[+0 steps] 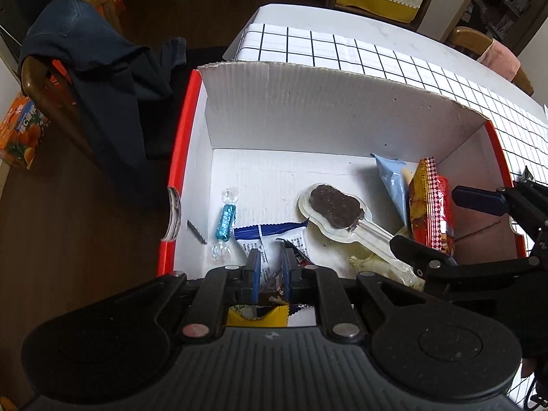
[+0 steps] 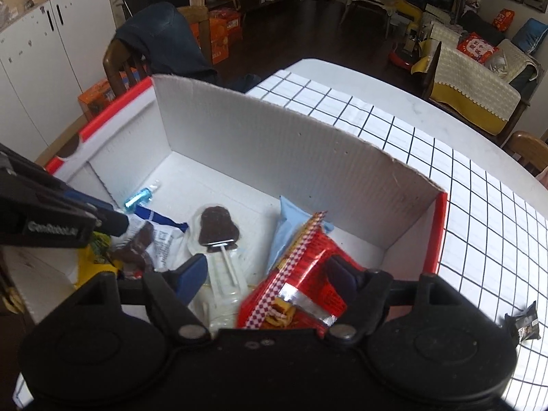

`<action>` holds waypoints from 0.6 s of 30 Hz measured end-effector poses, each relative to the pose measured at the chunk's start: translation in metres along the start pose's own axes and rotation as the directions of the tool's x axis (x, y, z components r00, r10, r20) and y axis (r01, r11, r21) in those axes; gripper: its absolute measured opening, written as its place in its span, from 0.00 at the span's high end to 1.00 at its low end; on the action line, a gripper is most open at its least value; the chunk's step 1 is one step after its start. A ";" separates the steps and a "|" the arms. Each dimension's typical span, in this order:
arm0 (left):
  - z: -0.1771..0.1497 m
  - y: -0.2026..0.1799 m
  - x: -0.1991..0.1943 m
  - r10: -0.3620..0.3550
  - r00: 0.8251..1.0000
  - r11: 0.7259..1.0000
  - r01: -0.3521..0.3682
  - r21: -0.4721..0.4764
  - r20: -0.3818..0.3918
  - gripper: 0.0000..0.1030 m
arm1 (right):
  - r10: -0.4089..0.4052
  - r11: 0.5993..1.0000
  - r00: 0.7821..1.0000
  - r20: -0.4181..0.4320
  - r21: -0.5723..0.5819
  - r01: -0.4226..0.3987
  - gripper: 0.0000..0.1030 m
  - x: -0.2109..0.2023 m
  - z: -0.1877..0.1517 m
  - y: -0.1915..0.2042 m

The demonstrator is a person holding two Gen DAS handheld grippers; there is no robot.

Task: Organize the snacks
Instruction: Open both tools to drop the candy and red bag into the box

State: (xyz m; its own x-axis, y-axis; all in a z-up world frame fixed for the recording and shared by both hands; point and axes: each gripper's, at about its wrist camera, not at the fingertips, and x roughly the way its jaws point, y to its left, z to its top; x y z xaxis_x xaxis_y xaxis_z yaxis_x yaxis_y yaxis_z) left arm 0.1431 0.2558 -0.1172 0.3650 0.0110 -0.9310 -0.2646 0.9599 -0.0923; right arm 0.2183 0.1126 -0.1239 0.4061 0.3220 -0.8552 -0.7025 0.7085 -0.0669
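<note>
Now the Snacks Sit in the Box

Now, from the left wrist camera, the left gripper (image 1: 270,267) points down into the white cardboard box (image 1: 342,109). Its fingers are squeezed close on a dark snack wrapper (image 1: 274,282). A blue-and-white packet (image 1: 263,239) lies just under the fingertips. A blue candy (image 1: 226,221) lies near the left wall. The chocolate lollipop (image 1: 334,209) lies in the middle. A red snack pack (image 1: 431,205) leans at the right, with a light blue packet (image 1: 392,178) behind it.

Next, from the right wrist camera, the right gripper (image 2: 270,274) is spread wide. The red snack pack (image 2: 308,267) lies between its fingers, but no squeeze shows. The lollipop (image 2: 215,229) lies just left. A small dark packet (image 2: 524,323) lies outside on the checked tablecloth (image 2: 479,205).
</note>
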 end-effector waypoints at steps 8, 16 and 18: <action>-0.012 -0.005 -0.027 -0.009 0.998 1.000 0.008 0.018 0.062 0.87 | 0.017 1.000 0.998 0.054 0.024 -0.018 0.20 -0.031 -0.003 0.001; -0.024 -0.013 -0.060 -0.030 0.990 0.999 0.025 0.040 0.136 0.73 | 0.027 0.995 0.993 0.112 0.087 -0.037 0.18 -0.069 -0.011 -0.002; -0.029 -0.016 -0.069 -0.038 0.987 0.998 0.030 0.052 0.158 0.68 | 0.032 0.994 0.991 0.132 0.100 -0.045 0.16 -0.081 -0.015 -0.002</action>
State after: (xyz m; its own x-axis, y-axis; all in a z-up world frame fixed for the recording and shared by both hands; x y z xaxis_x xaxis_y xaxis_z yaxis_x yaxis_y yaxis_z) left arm 0.0963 0.2320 -0.0620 0.5114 0.0188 -0.8591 -0.2070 0.9730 -0.1020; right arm 0.1785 0.0760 -0.0623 0.4574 0.4245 -0.7814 -0.6583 0.7524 0.0234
